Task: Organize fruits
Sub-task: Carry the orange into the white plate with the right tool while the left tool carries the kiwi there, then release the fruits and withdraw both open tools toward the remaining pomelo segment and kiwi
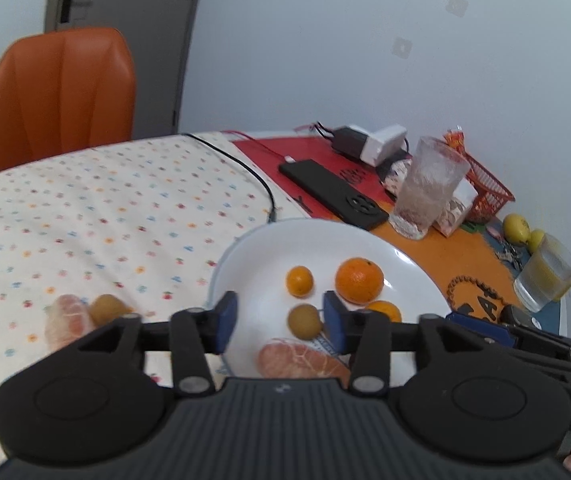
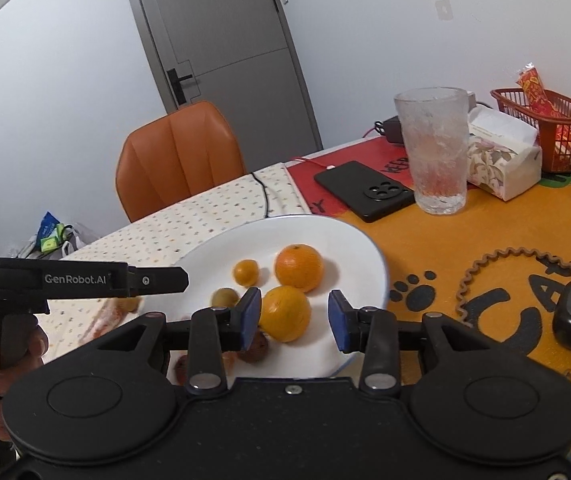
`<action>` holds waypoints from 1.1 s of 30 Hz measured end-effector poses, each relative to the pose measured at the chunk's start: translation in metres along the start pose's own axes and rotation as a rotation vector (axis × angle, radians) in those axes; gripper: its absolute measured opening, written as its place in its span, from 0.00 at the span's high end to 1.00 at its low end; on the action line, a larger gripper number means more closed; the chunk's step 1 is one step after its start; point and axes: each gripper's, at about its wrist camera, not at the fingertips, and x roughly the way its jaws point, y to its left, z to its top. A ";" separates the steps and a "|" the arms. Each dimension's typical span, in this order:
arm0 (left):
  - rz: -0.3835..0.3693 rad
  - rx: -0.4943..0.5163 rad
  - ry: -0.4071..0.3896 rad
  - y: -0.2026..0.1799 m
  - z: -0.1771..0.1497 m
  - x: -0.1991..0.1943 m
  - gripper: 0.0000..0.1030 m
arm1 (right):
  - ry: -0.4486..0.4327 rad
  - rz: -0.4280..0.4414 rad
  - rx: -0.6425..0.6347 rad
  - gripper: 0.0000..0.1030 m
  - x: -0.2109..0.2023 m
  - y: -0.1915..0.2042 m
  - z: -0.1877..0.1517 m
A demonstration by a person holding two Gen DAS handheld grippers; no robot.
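While most fruit already sits on the plate (image 1: 413,264), two pieces remain off it on the dotted cloth at far left: a peeled segment (image 1: 67,320) and a small brownish fruit (image 1: 105,308) just beside it. Judged step: collecting fruit onto the plate, nearly done; next move calls for the left claw (image 1: 281,322) to swing left to those two, jaws apart wide enough to straddle one. Left claw jaws stand apart, nothing clamped; a small olive fruit (image 1: 303,320) lies between the pads below them, a peeled piece (image 1: 301,360) nearer the camera, both on the plate. Further right on the plate: a small orange (image 1: 299,280), a big orange (image 1: 359,280) and a third orange (image 1: 385,310) half hidden behind the right pad. Right claw (image 2: 295,320) jaws also apart, hovering over the plate's near edge with that orange (image 2: 285,312) between the pads, close to the left pad; contact cannot be told. A dark fruit (image 2: 255,348) sits under that pad.
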 end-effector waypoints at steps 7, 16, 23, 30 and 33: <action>0.052 -0.015 -0.065 0.013 -0.003 -0.034 0.22 | -0.015 0.019 -0.012 0.53 -0.010 0.018 -0.002; 0.073 -0.039 -0.093 0.029 -0.010 -0.065 0.13 | -0.042 0.015 -0.029 0.27 -0.025 0.037 -0.006; 0.093 -0.046 -0.128 0.040 -0.017 -0.090 0.08 | -0.076 -0.004 -0.027 0.03 -0.035 0.051 -0.006; 0.151 -0.050 -0.160 0.051 -0.020 -0.111 0.06 | -0.104 0.002 -0.027 0.00 -0.044 0.061 -0.004; 0.155 -0.063 -0.161 0.058 -0.021 -0.118 0.06 | -0.096 0.013 -0.022 0.00 -0.044 0.063 -0.004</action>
